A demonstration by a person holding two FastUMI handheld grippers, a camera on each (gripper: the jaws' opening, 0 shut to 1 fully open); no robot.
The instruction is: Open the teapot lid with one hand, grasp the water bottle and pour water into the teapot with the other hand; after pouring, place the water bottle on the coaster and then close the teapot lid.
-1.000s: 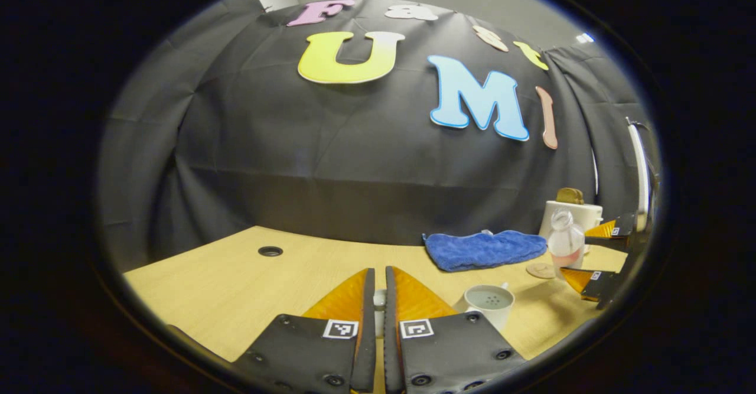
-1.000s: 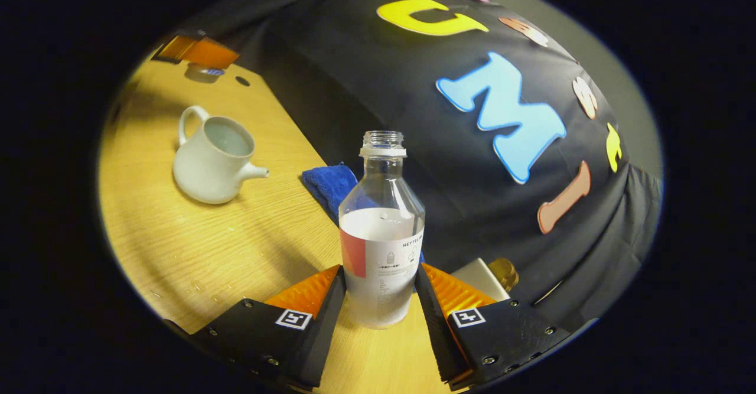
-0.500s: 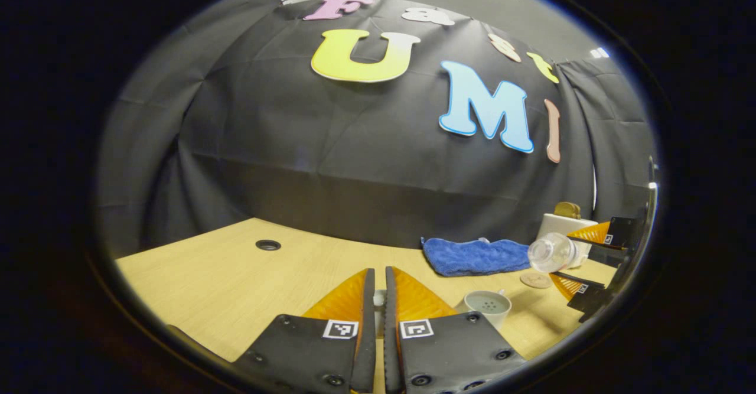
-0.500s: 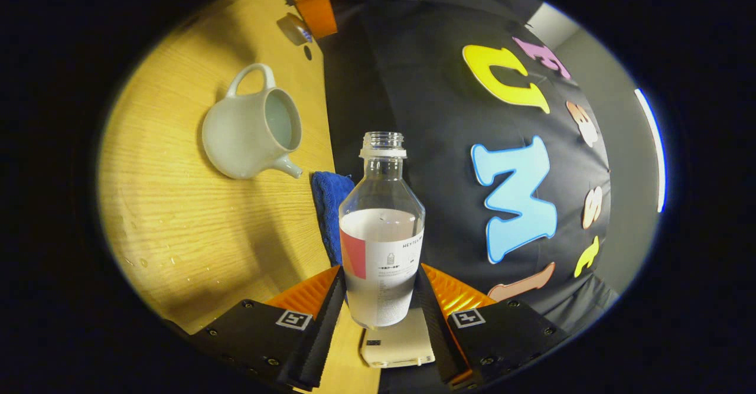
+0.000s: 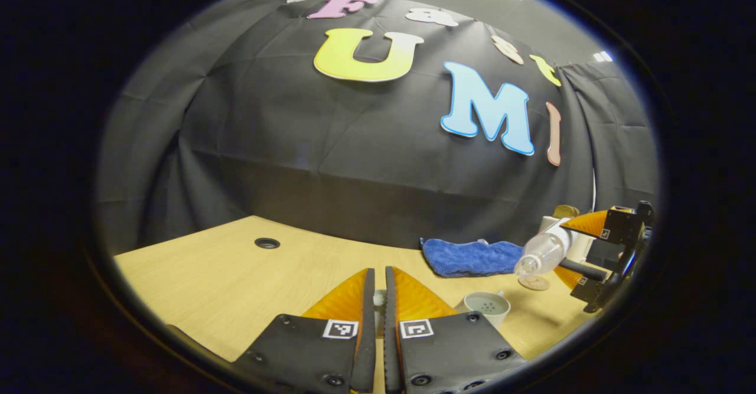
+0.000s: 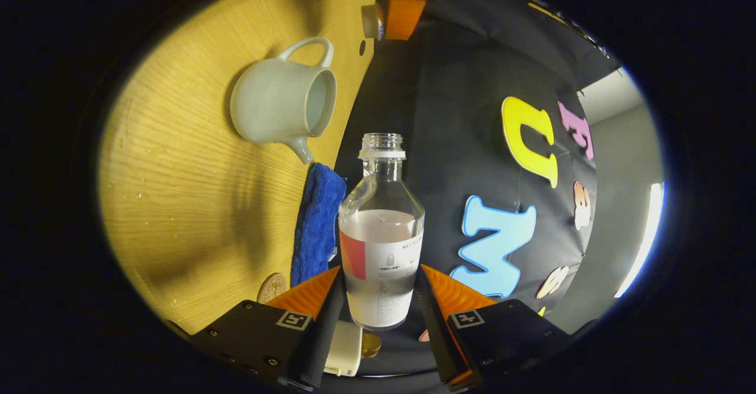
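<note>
So on my right gripper (image 6: 378,299) the jaws are clamped on the water bottle (image 6: 381,246), one finger pressing each side. The bottle is tipped over with its uncapped mouth aimed toward the teapot (image 6: 283,101), which sits lidless on the worktop (image 6: 177,205). The left gripper view gives me the side-on angle: the bottle is slanted neck-down, up in the air to the right of the pot's open top, with the coaster (image 5: 534,283) lying on the wood under it and the blue cloth (image 5: 469,257) just behind. My left gripper (image 5: 378,299) has its jaws pinched nearly together on something pale, hard to make out; the right gripper view shows a roundish lid (image 6: 372,22) there.
</note>
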